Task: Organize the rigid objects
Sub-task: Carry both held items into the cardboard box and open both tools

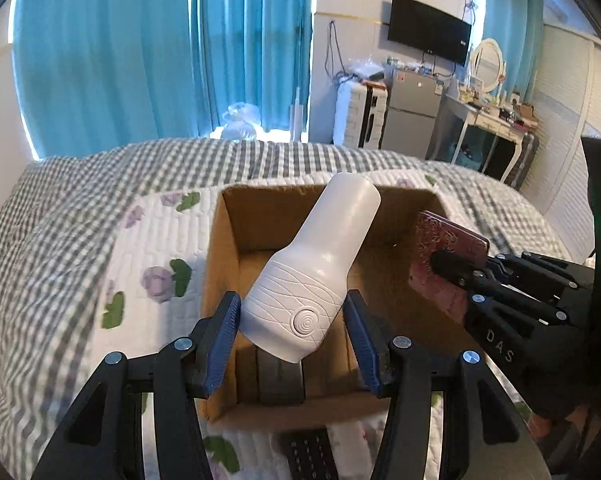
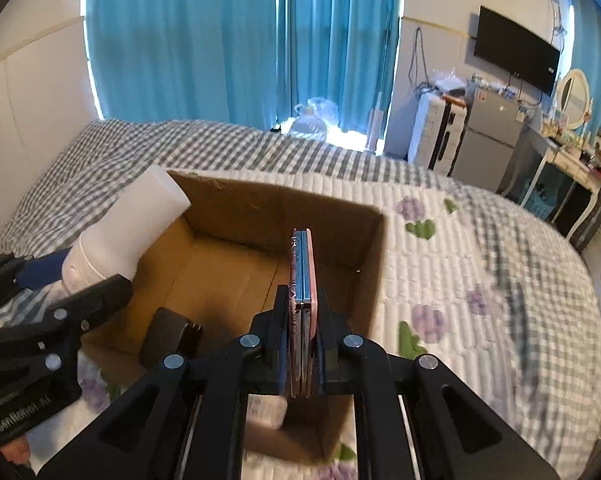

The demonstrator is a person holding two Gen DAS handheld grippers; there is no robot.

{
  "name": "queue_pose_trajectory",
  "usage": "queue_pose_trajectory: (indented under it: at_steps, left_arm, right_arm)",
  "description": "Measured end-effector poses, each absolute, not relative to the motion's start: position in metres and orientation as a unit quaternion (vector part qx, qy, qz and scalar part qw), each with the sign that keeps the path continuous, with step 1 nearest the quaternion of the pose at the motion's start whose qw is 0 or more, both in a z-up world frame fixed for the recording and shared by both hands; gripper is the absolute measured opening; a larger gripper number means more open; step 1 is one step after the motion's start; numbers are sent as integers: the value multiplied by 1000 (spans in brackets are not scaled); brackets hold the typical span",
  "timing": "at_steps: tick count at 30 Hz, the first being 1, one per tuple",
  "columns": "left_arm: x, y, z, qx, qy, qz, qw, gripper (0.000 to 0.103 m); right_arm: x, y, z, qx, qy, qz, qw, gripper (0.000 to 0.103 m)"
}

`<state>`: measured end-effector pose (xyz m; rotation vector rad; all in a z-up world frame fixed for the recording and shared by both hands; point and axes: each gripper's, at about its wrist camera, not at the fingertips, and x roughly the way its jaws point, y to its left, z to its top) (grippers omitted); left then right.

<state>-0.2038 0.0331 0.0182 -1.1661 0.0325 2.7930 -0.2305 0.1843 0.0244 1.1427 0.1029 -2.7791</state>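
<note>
An open cardboard box (image 1: 220,264) sits on the bed; it also shows in the right wrist view (image 2: 376,248). My left gripper (image 1: 292,320) is shut on a white bottle-shaped device (image 1: 320,256) and holds it tilted over the box. The device also shows in the right wrist view (image 2: 128,228) at the left. My right gripper (image 2: 301,308) is shut on a thin pink flat case (image 2: 301,264), held on edge over the box's right side. The case (image 1: 444,248) also shows in the left wrist view. A dark block (image 2: 168,336) lies inside the box.
The bed has a white quilt with purple flowers (image 2: 460,280) and a grey checked cover (image 1: 80,208). A dark remote (image 1: 312,452) lies in front of the box. Blue curtains, a suitcase, a fridge, a TV and a dressing table stand beyond the bed.
</note>
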Motion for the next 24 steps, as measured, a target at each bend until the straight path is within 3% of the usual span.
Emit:
queue_pose_trajectory:
  at_steps: [3,5,6,7,20,22,24]
  left_arm:
    - [-212,33,3,-389,14,919,59,54]
    - [-215,29,-3,-388,7,919,63,54]
    - [-214,28,-6,-390,6,919,64,54]
    - [-214,27,-9,-392,6,917,66,54]
    - [-221,57,-23,-410,-4,911,46,56]
    - [-222,59,-25,-407,-9,912,50,64]
    - [-219,61,-22,-399,-4,915,51,81]
  right_arm:
    - [-238,188,14,371,19,-925,78,10]
    - [-235,192,16,356,2,-929,101,27]
    - [-231,194,19,346,-1,-932,104,46]
    - [-228,196,22,341,1,-935,97,54]
    - [-184,241,46,343,7,-938,45,54]
    - [-182,249,39,345,-10,-938,42,60]
    - [-181,256,33,349,-22,-936,39,67]
